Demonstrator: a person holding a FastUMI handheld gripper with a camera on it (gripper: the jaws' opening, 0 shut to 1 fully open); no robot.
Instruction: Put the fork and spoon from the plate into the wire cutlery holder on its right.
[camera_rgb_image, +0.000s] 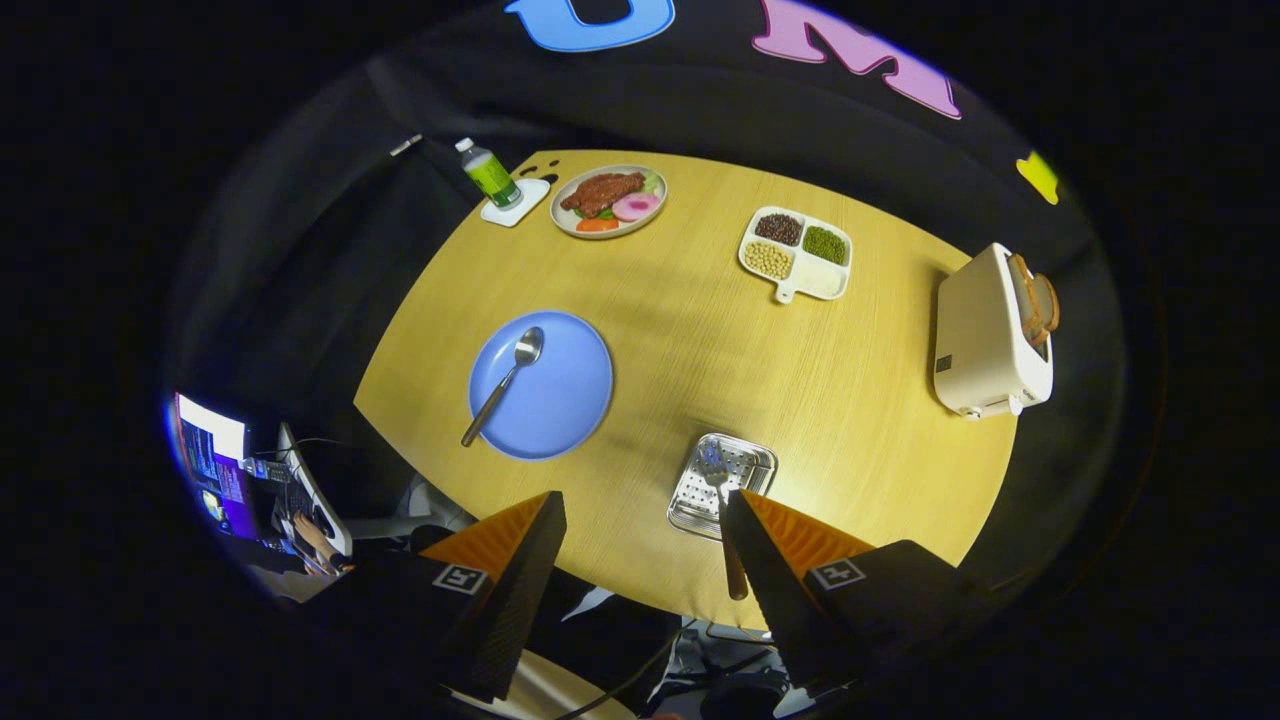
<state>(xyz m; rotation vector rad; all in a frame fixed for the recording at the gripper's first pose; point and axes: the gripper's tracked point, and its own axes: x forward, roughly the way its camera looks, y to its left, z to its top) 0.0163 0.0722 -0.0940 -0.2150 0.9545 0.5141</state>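
We hold the gripper (640, 560) open and empty above the counter (700, 340), the spoon (503, 384) lying ahead-left on the plate (560, 400), handle slanting toward us.

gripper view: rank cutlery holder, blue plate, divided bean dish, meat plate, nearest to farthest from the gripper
Gripper open, holding nothing.
1. Cutlery holder, fork in it, just ahead of the right finger.
2. Blue plate with spoon, ahead-left.
3. Divided bean dish, beyond, right.
4. Meat plate, far left.
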